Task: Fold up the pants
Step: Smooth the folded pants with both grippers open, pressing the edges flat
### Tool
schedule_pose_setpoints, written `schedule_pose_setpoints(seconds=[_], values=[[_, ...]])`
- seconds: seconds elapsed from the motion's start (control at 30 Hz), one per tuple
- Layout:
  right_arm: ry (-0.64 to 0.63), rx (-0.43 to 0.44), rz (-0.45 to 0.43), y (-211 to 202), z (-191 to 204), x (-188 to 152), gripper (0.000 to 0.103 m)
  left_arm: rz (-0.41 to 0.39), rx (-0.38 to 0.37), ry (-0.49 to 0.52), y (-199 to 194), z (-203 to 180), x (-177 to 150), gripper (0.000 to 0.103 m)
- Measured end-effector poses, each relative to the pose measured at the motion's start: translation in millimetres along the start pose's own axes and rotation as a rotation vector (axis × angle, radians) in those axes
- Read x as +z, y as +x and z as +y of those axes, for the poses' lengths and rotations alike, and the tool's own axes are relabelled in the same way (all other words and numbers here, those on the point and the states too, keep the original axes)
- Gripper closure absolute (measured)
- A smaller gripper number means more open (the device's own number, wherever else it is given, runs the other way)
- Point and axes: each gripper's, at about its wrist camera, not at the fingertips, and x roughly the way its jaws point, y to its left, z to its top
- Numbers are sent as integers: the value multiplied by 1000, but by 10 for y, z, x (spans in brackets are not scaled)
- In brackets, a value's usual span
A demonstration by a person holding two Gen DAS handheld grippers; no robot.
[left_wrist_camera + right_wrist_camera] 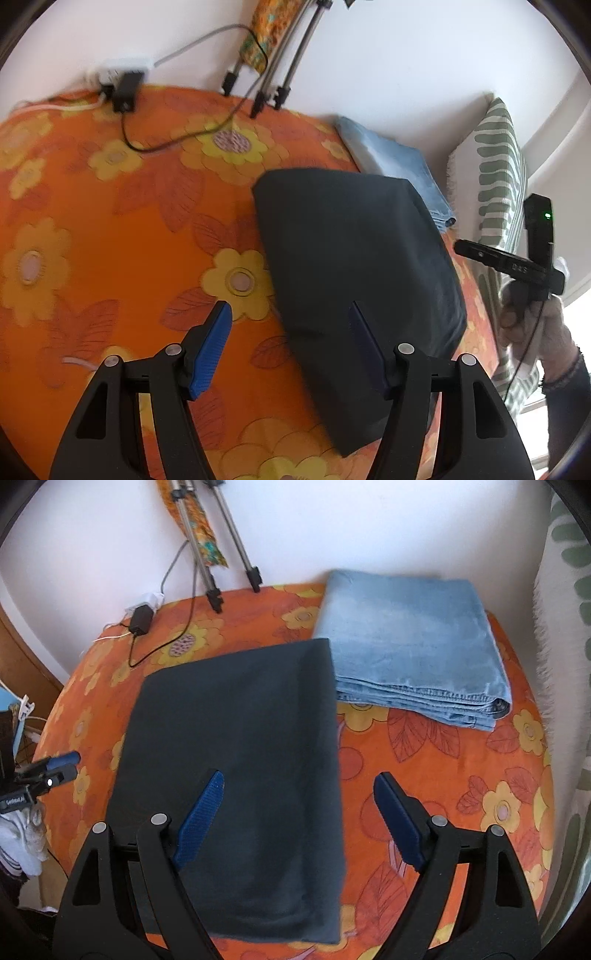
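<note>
Dark folded pants (354, 258) lie flat on the orange flowered cover (110, 221). My left gripper (290, 304) is open just above their near left edge, with one finger over the cloth and the other over the cover. In the right wrist view, my right gripper (301, 774) is open over the near right edge of the same pants (236, 738), its left finger above the cloth and its right finger above the cover (461, 757). Nothing is pinched by either one. Each gripper also shows in the other's view: right gripper (517, 266), left gripper (62, 764).
Folded light-blue jeans (406, 638) lie beyond the dark pants, by the wall. Tripod legs (221, 572), a black power adapter (142, 618) and its cable rest at the back edge. A green-striped cushion (498, 177) stands on the right.
</note>
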Motion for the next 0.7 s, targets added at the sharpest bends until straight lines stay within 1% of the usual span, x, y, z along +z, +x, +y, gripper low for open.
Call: schedule_pose_setpoints(seconds=[0.1,0.2,0.23,0.43,0.57,0.7], values=[[48,46,37,152,-152,62,17,15,4,-3,129,-24,22,39],[90,85,71,319,-301,96,17,34,-18,-36,264,-15,56,40],[98,95,83,367,-334,96,17,43,-36,-46,315,-9,74,41],[131,160,129,586,-368,81,17,76,-68,-86,442,97,211,43],[109,161,132,678,-324,85,17,80,-51,-94,483,148,271,43],[123,174,114,708,-371,145,17,86,-36,-81,550,129,284,43]])
